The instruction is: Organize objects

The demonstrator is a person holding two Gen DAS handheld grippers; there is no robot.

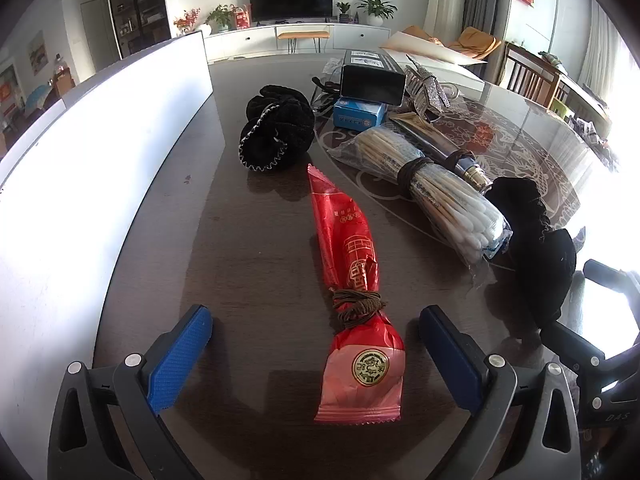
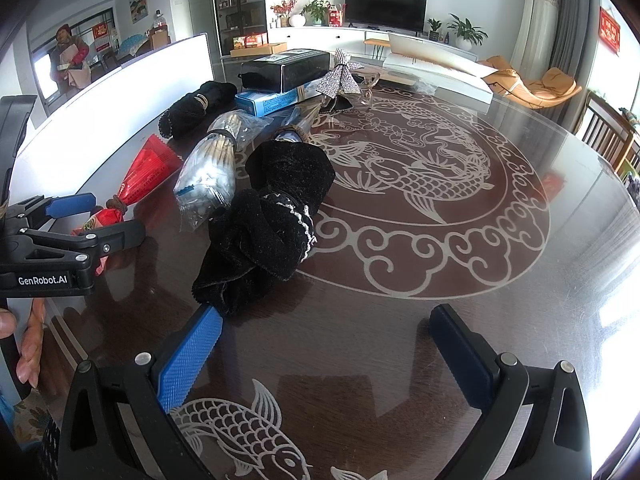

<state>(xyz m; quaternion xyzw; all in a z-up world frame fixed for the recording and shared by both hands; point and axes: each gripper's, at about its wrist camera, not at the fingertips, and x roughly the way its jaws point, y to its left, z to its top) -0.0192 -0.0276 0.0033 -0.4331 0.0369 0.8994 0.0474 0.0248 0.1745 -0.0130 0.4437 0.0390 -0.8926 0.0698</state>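
Note:
A red packet (image 1: 352,292) tied with brown cord lies on the dark table, its near end between the open blue fingers of my left gripper (image 1: 316,344). It also shows in the right wrist view (image 2: 140,180), where the left gripper (image 2: 96,216) straddles it. A bag of cotton swabs (image 1: 432,188) lies to its right, also in the right wrist view (image 2: 212,172). A black velvet bundle (image 2: 272,224) lies just ahead of my right gripper (image 2: 324,340), which is open and empty, its left finger at the bundle's near tip.
A second black bundle (image 1: 276,128), a blue box (image 1: 358,114), a black box (image 1: 372,80) and a glittery bow (image 2: 340,76) sit farther back. A white board (image 1: 80,160) stands along the left. The table (image 2: 440,240) has a fish pattern.

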